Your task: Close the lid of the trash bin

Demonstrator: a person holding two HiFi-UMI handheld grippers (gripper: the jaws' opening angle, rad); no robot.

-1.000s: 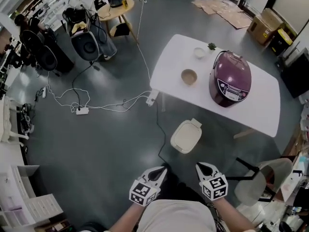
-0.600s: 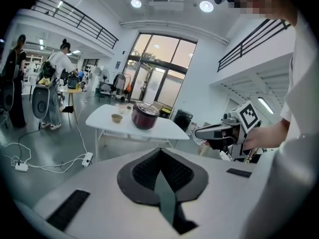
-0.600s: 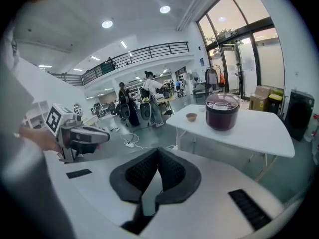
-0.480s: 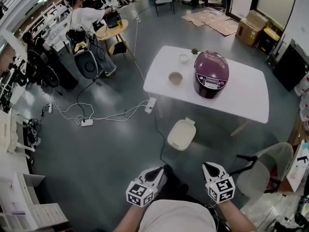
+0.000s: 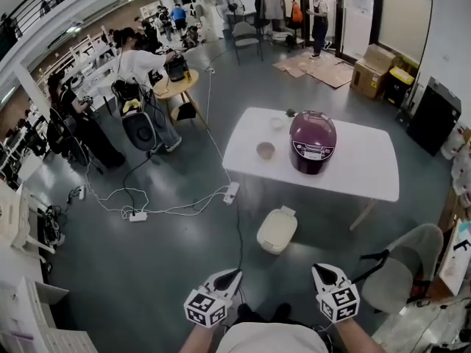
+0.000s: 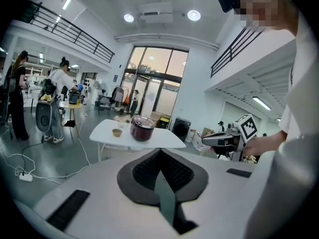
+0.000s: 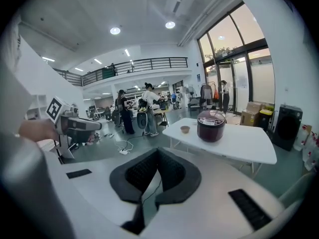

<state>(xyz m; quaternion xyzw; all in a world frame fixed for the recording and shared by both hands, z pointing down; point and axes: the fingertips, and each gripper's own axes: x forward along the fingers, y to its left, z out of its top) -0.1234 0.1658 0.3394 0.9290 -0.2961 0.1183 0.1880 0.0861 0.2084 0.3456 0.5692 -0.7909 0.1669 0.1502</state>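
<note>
The cream trash bin [image 5: 277, 230] stands on the grey floor in front of the white table [image 5: 368, 176]; its lid looks down flat on top. My left gripper [image 5: 234, 273] and right gripper [image 5: 319, 268] hang low, close to my body and well short of the bin. In the left gripper view, the left gripper [image 6: 159, 151] has its black pads meeting at the tip with nothing between them. The right gripper view shows the right gripper [image 7: 157, 151] shut and empty too. The bin is hidden in both gripper views.
A purple rice cooker [image 5: 312, 140] and a small bowl [image 5: 265, 150] sit on the table. A grey chair [image 5: 401, 274] stands at my right. Cables and a power strip [image 5: 138, 215] trail over the floor at left. People work at desks at the back left.
The head view has tilted up and drawn back, so the bin and table look smaller and farther off. Both grippers stay low and shut.
</note>
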